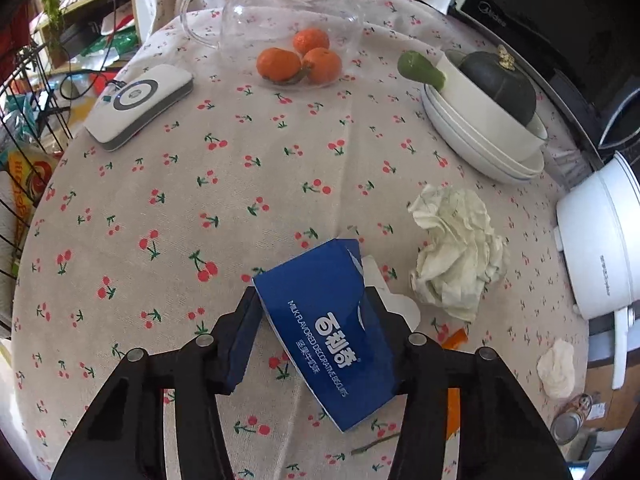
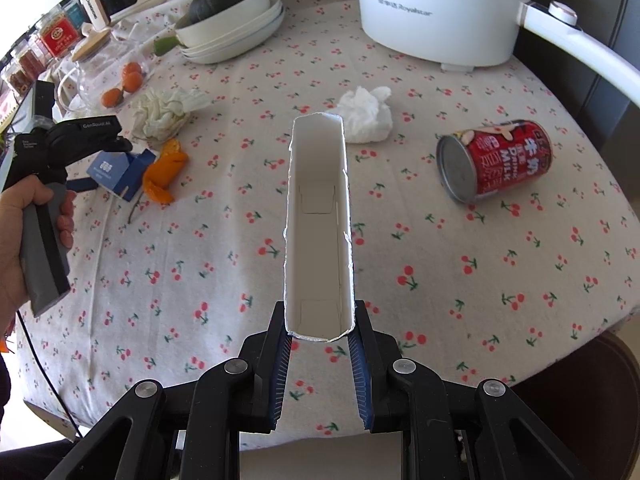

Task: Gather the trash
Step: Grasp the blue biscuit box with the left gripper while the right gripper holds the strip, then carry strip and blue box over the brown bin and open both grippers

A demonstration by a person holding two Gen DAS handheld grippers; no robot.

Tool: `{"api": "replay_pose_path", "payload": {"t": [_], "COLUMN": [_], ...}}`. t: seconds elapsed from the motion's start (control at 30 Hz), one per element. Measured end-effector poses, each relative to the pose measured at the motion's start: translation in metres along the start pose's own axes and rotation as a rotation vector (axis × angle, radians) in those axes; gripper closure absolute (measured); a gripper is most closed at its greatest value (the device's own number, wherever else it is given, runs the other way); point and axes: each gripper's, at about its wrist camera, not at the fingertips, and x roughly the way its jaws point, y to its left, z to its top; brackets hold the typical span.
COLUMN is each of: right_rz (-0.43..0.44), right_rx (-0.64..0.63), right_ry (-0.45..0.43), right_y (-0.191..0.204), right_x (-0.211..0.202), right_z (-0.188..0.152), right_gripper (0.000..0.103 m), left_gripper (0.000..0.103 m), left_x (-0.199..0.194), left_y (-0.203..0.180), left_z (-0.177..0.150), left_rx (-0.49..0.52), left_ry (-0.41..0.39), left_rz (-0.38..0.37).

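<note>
A cherry-print tablecloth (image 2: 200, 280) covers the table. Nearest in the right wrist view, the right gripper (image 2: 320, 332) is clamped on the near end of a long white open carton tray (image 2: 318, 220), which points away over the cloth. In the left wrist view, the left gripper (image 1: 316, 316) has its pads on both sides of a blue biscuit box (image 1: 328, 320), which is tilted between the fingers; the right wrist view shows it low over the cloth at the left, a person's hand (image 2: 24, 232) on its handle.

Just right of that box lie orange peel (image 2: 164, 176) and, farther, a crumpled greenish tissue (image 1: 456, 252). A white crumpled tissue (image 2: 366, 116) sits just beyond the tray's far end. A red milk can (image 2: 496, 160) lies on its side to the right.

Farther back: 3 tangerines (image 1: 300, 60), stacked white bowls (image 1: 480, 136) holding a dark green squash (image 1: 500, 80), and a white electric pot (image 2: 440, 12).
</note>
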Motion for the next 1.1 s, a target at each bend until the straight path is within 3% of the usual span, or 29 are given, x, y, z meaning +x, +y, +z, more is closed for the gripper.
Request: {"api": "replay_pose_path", "payload": {"t": [0.2,0.37,0.7,1.1], "right_rz": [-0.008,-0.019,-0.017,-0.071], "right_rx": [0.035,0.063,0.104,0.098], "right_ry": [-0.003,-0.022,-0.071,-0.027], "right_y": [-0.014,-0.021,-0.029,-0.066], "right_x": [-0.011,-0.029,-0.064,-0.072], "right_z": [-0.011,-0.026,-0.066,-0.114], "right_gripper": [0.078,0.078,0.078,0.078], "left_gripper": [0.052,0.053,0.053,0.053], "left_x": [-0.02,-0.055,-0.111,-0.129], "left_y": [0.021,0.038,0.053,0.006], "left_z": [-0.027,-0.045,-0.095,-0.16], "left_rx": [0.07,0.122,0.213,0.43], "left_ry": [0.031,0.01,0.003,0.03], "left_rz": [-0.035,-0.052,-0.155,-0.228]}}
